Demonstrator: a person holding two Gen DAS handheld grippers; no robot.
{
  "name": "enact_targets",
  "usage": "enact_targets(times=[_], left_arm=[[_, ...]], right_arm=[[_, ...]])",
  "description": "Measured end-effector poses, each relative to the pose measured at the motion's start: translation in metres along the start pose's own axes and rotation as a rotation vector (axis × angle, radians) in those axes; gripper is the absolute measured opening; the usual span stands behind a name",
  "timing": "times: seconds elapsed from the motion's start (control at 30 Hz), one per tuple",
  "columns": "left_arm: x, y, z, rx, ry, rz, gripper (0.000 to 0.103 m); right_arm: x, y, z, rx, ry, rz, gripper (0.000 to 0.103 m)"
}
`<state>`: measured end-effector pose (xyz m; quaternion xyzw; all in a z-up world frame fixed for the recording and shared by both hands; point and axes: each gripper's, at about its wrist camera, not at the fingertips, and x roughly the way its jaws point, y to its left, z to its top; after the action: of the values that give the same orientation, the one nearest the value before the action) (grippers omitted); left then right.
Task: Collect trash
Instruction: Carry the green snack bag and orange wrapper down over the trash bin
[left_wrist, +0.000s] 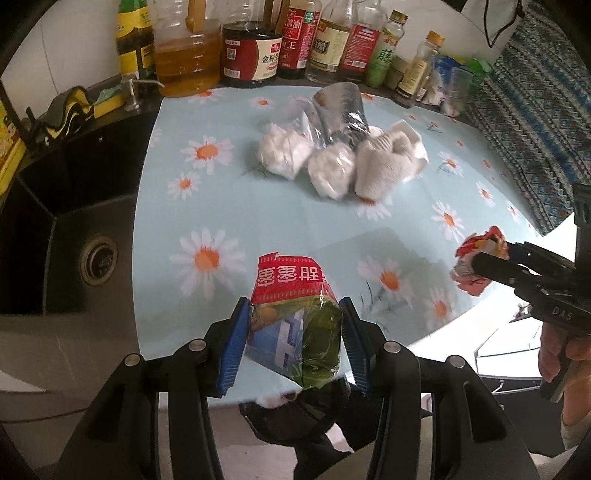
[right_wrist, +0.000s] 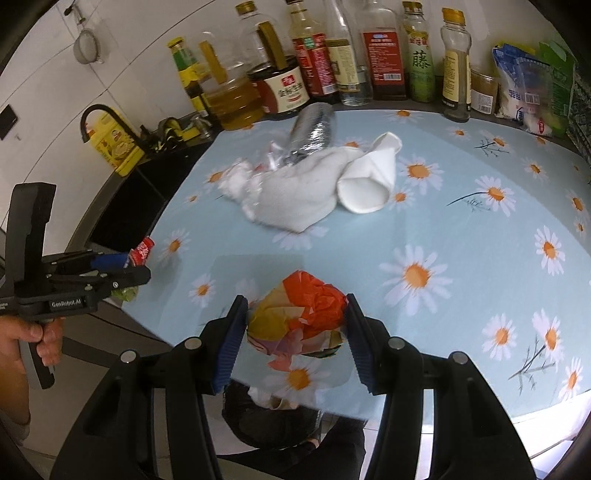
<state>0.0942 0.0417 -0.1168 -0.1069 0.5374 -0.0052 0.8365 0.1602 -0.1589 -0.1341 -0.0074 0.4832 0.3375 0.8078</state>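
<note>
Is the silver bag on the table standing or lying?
Lying. The silver bag rests on its side on the daisy tablecloth, against white tissues.

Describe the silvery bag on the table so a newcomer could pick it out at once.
Start at the daisy-print tablecloth and look toward the row of sauce and oil bottles along the back wall. Just in front of them, the silvery bag lies at the far end of a heap of white trash. It alone is shiny, metallic grey and roughly tube-shaped; its neighbours are soft, matte and white.

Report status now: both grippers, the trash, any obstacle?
Left gripper shut on snack wrapper. Right gripper shut on crumpled paper. Tissue pile remains on table. Nothing blocking.
</note>
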Motion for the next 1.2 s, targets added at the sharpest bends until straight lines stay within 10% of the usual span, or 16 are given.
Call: enact_targets(times=[0.63, 1.2], left_arm=[[0.000, 0.007, -0.106, -0.127, 0.090, -0.135, 0.047], [0.075, 0.015, -0.181, -0.215, 0.285, -0.104, 0.047]], right_arm=[[0.028, 0.064, -0.075, -0.011, 0.122, 0.066, 0.053], [0.105, 0.063, -0.144, 0.042, 0.367, 0.096, 0.054]])
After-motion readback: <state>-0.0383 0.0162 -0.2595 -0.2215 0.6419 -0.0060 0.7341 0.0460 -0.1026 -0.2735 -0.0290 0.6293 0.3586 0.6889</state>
